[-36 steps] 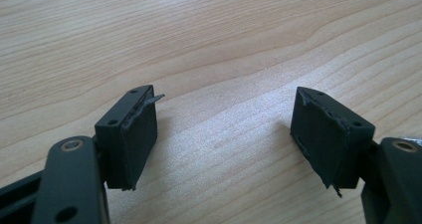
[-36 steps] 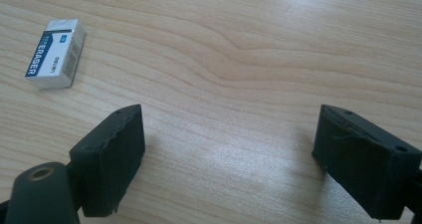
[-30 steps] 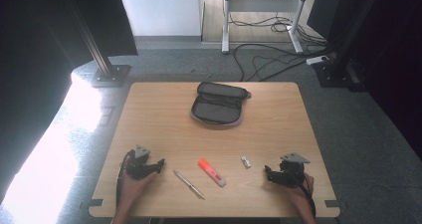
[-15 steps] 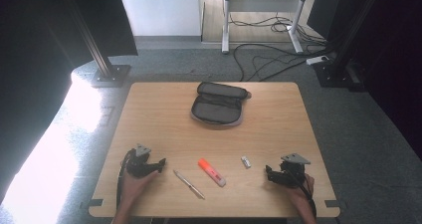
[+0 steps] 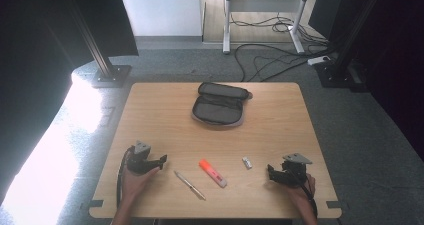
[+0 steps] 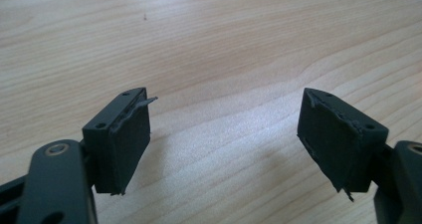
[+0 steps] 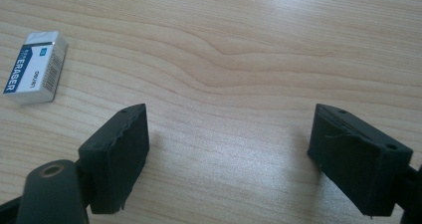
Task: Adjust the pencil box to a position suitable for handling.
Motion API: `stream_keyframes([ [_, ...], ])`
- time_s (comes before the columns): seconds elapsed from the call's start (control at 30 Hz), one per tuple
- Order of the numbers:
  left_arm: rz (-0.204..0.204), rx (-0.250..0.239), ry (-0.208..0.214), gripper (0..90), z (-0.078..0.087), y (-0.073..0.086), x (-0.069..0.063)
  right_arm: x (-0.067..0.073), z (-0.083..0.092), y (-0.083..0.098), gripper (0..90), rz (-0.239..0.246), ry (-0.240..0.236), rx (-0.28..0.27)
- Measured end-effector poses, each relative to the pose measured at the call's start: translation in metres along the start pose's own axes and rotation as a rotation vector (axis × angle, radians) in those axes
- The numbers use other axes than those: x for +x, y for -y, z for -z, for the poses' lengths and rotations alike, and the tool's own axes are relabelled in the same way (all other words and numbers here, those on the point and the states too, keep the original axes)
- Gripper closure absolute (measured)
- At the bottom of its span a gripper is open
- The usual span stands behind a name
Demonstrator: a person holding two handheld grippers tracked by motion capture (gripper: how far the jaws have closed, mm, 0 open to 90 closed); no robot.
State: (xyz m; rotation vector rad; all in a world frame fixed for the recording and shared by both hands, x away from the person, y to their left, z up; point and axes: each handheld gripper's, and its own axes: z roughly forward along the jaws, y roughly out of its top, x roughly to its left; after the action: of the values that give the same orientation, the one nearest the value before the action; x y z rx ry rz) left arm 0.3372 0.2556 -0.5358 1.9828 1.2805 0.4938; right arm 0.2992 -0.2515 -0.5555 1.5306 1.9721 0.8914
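An open grey pencil case (image 5: 220, 105) lies at the far middle of the wooden table (image 5: 150, 120). Near the front lie a pen (image 5: 189, 185), an orange highlighter (image 5: 213, 173) and a small white eraser (image 5: 247, 162). My left gripper (image 5: 162, 161) rests at the front left, jaws pointing right toward the pen. It is open (image 6: 224, 134) over bare wood. My right gripper (image 5: 270, 173) sits at the front right, jaws pointing left, open (image 7: 229, 149) with nothing between them. The eraser (image 7: 34, 67) lies just ahead and left of its jaws.
Black stand bases (image 5: 111, 76) and cables (image 5: 270, 60) lie on the floor beyond the table's far edge. A white desk frame (image 5: 260, 15) stands further back. Bright light falls on the floor at the left.
The left gripper has shifted slightly; the right gripper has barely moved. The objects on the table lie as before.
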Motion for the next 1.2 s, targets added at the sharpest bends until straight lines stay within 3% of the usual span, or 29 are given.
stream_keyframes([
  [0.47,0.012,-0.031,0.003,27.3,0.001,-0.03,-0.006,0.0,0.001,0.001,16.9,0.0,0.002,-0.002],
  [0.7,-0.002,-0.042,0.017,29.6,-0.002,-0.042,-0.006,0.0,0.002,0.002,17.8,-0.004,0.004,-0.003],
  [0.97,-0.054,-0.049,0.01,29.0,-0.007,-0.059,-0.009,-0.001,0.002,0.002,17.8,-0.002,0.004,-0.003],
  [1.2,-0.021,-0.064,0.028,29.9,-0.015,-0.068,-0.006,0.0,0.003,0.002,18.6,-0.006,0.007,-0.006],
])
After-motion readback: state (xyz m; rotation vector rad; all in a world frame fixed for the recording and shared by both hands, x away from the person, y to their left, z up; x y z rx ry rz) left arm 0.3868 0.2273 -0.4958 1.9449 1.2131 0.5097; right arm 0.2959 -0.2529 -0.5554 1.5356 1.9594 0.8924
